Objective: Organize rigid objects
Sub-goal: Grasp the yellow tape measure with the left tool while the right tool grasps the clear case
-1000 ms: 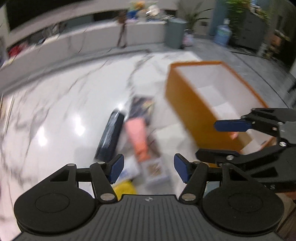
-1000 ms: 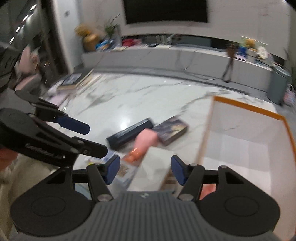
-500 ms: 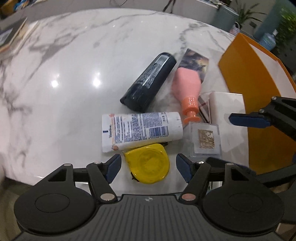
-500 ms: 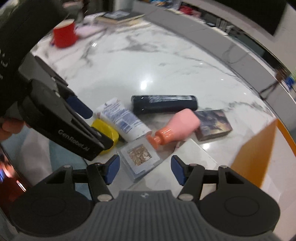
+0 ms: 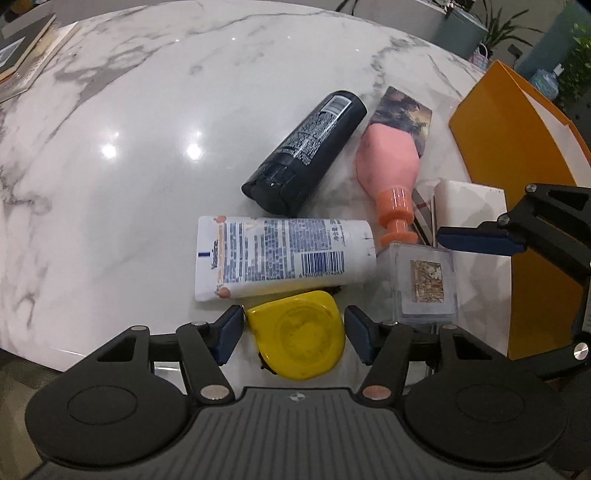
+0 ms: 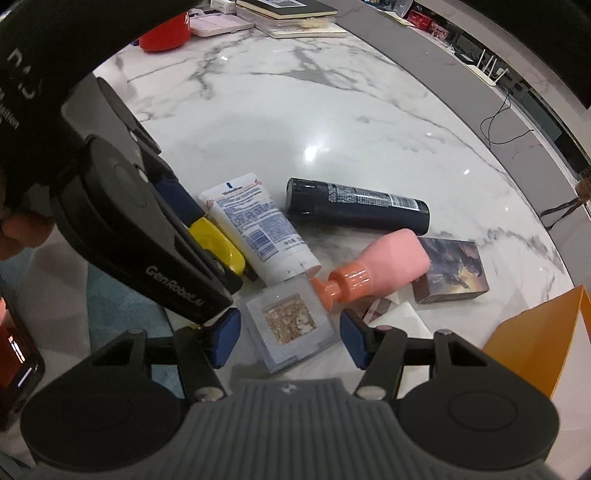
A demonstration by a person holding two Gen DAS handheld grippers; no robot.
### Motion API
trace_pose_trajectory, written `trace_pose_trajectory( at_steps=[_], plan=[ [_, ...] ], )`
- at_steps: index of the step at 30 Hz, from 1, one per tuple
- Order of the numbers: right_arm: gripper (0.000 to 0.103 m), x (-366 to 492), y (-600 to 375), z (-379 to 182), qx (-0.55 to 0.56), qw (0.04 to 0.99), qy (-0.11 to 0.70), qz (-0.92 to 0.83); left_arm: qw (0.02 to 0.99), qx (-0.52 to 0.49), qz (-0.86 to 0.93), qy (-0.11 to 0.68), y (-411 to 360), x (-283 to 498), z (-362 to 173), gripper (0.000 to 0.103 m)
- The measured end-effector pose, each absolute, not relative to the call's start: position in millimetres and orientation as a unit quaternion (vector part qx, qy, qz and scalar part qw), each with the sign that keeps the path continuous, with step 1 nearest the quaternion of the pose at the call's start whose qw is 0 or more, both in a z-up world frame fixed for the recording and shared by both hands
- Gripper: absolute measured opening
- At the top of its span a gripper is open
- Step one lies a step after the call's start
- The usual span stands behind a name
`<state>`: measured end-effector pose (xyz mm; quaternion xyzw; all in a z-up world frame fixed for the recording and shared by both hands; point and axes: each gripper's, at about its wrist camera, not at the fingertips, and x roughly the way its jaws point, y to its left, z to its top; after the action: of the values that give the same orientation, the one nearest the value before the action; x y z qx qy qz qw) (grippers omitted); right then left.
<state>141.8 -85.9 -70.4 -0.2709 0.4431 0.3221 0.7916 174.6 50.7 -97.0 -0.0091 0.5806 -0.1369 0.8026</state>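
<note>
My left gripper (image 5: pixel 294 336) points down at a yellow tape-measure-like case (image 5: pixel 297 334) at the marble table's near edge. Its jaws are closing with the case between them, and the pads stand just off its sides. My right gripper (image 6: pixel 290 338) is open around a clear plastic case (image 6: pixel 291 328) without touching it. A white tube (image 5: pixel 280 254), a black bottle (image 5: pixel 306 151), a pink pump bottle (image 5: pixel 388 162), a picture box (image 5: pixel 406 110) and a white box (image 5: pixel 469 206) lie close together. An orange bin (image 5: pixel 487 147) stands to the right.
Books (image 6: pixel 291 14) and a red cup (image 6: pixel 166 35) sit at the far side of the marble table (image 6: pixel 332 110). A phone (image 6: pixel 14 365) lies off the near edge. A hand (image 6: pixel 22 229) holds the left gripper, close beside the right one.
Both grippers have come down and tilted onto the pile. The yellow case now sits between the left fingers, which have narrowed, and the clear case between the right fingers.
</note>
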Motion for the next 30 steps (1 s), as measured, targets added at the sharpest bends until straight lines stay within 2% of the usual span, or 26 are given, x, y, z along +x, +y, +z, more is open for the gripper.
trace_pose_trajectory(
  at_steps=[6, 11, 15, 17, 23, 24, 26, 30],
  plan=[
    [0.057, 135.2, -82.0, -67.1, -0.240, 0.796, 0.463, 0.309, 0.781, 0.039, -0.173, 0.598, 54.3, 173.8, -94.0, 0.068],
    [0.049, 133.2, -82.0, -67.2, -0.197, 0.792, 0.488, 0.311, 0.778, 0.043, -0.169, 0.604, 63.0, 171.1, -93.9, 0.071],
    [0.053, 130.0, -80.4, -70.7, -0.211, 0.791, 0.479, 0.318, 0.778, 0.056, -0.157, 0.605, 57.9, 165.8, -97.3, 0.077],
    [0.061, 129.5, -79.7, -70.1, -0.216, 0.791, 0.474, 0.321, 0.780, 0.057, -0.153, 0.604, 56.0, 163.9, -97.7, 0.079],
    [0.060, 134.2, -77.1, -74.2, -0.225, 0.789, 0.469, 0.326, 0.785, 0.064, -0.143, 0.599, 55.9, 163.7, -98.4, 0.072],
    [0.059, 134.9, -76.7, -75.1, -0.226, 0.789, 0.469, 0.327, 0.785, 0.066, -0.145, 0.598, 55.5, 163.8, -98.3, 0.068],
    [0.053, 137.1, -75.4, -77.7, -0.225, 0.787, 0.471, 0.329, 0.786, 0.072, -0.145, 0.597, 54.0, 162.6, -97.8, 0.068],
    [0.048, 137.4, -75.4, -81.0, -0.217, 0.786, 0.475, 0.330, 0.788, 0.072, -0.147, 0.594, 53.4, 161.6, -97.2, 0.065]
  ],
)
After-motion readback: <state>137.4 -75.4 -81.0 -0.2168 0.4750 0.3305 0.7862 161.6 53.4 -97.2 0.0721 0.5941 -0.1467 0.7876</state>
